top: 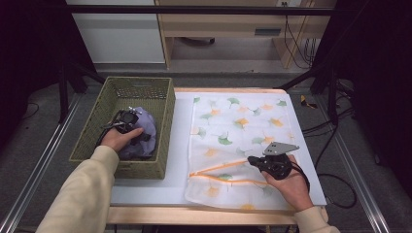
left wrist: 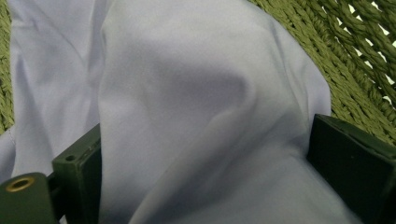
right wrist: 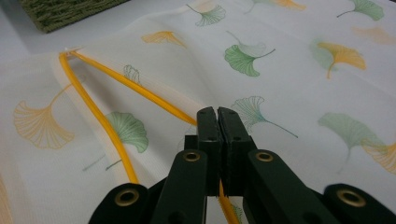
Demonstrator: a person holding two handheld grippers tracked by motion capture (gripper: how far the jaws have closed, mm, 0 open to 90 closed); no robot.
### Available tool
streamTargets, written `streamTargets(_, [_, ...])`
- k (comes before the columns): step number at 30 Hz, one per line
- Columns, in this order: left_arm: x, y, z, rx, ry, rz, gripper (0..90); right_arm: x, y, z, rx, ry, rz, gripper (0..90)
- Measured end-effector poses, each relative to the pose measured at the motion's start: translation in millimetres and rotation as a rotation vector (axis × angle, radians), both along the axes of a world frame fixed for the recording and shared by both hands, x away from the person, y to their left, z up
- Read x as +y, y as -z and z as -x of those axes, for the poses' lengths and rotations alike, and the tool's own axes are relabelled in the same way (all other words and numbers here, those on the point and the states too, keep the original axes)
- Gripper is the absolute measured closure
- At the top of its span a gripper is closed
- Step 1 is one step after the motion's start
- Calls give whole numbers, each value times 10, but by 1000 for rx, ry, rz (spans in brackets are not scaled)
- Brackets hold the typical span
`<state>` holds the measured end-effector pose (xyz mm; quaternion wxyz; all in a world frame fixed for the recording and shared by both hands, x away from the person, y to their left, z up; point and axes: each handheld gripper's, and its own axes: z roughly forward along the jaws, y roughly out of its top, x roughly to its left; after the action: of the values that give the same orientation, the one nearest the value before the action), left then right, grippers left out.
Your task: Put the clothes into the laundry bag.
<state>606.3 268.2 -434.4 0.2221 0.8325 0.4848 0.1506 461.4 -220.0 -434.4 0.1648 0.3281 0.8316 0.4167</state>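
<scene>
High view: left tongs (top: 127, 118) down in the green basket (top: 165, 126) at 9 o'clock of the bench (top: 145, 191), on the lilac cloth (top: 145, 127); right tongs (top: 256, 160) at the orange zip edge (top: 214, 169) of the leaf-print mesh bag (top: 243, 121), toward 5 o'clock. Risk: bag mouth barely open, cloth may snag the rim

Left gripper view: jaws stand apart with a fold of lilac cloth (left wrist: 196, 116) bulging between them; can't tell if pads press it. Cloth could slip out on lifting. Basket weave (left wrist: 359, 46) at 1 o'clock

Right gripper view: right tongs (right wrist: 217, 116) together, clamped on the zip edge (right wrist: 140, 91); thin grip, may pull loose. Zip slider not made out
</scene>
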Motion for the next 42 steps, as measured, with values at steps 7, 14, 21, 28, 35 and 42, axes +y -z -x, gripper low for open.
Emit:
streamTargets(7, [0,-13,14,13,26,3,211,3,1,-2,0,-1,1,886])
streamTargets(14, [18,-17,13,6,20,-20,359,4,-8,6,1,0,2,886])
streamTargets(21, [16,-15,18,7,35,-31,422,7,-6,3,1,-1,2,886])
streamTargets(28, [27,-10,3,12,21,-24,435,1,-7,0,4,-6,-1,886])
streamTargets(35, [19,-14,12,11,22,-34,465,-6,-18,3,0,-7,-3,886])
streamTargets(42, [40,-59,23,19,-3,-32,663,-13,-28,11,-5,-6,-5,886])
